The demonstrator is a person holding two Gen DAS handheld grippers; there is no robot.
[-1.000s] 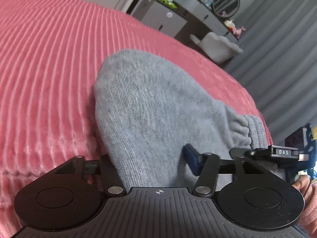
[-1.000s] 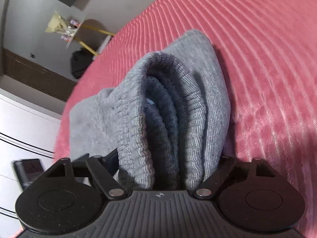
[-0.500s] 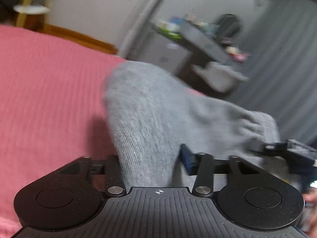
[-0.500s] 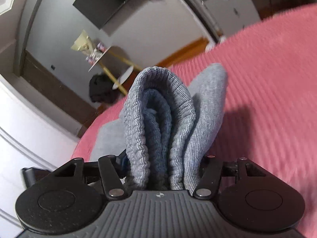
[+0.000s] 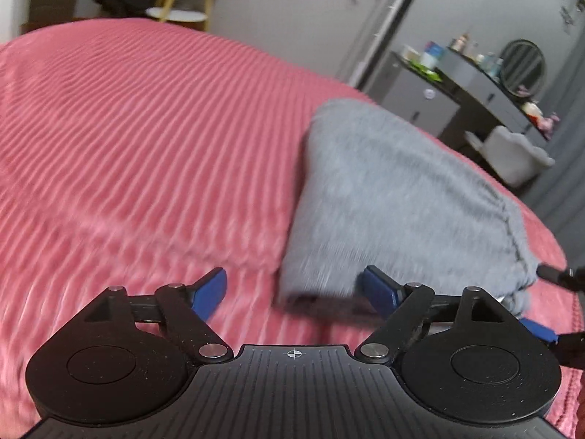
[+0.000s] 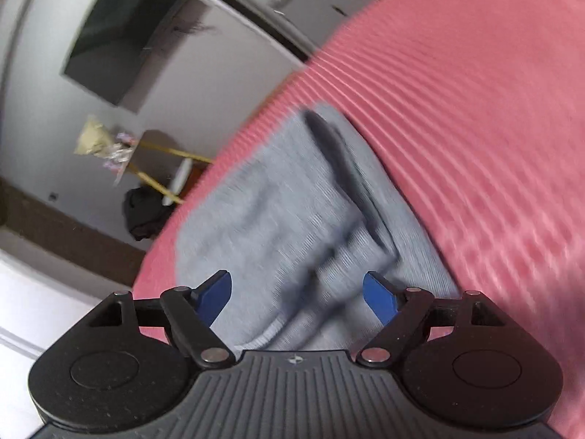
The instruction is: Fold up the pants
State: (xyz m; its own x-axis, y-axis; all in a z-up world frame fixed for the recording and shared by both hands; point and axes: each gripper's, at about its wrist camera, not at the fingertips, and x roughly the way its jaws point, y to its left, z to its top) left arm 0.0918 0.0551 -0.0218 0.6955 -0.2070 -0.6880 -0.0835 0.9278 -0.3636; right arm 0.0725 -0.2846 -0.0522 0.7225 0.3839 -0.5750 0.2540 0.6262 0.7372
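On pink bedspread (image 5: 139,139), folded grey pants (image 5: 395,197), near edge between opening left gripper (image 5: 298,291) pads.

Dim, flat indoor light; both fisheye views motion-blurred, bent at the edges, with soft shadows.

Pants (image 5: 395,197) lie folded on bed (image 5: 146,139), toward its right side in left wrist view. Dresser (image 5: 471,87) stands behind bed, at right. Stool (image 5: 175,14) stands behind bed, at left. Chair (image 5: 512,153) before dresser.
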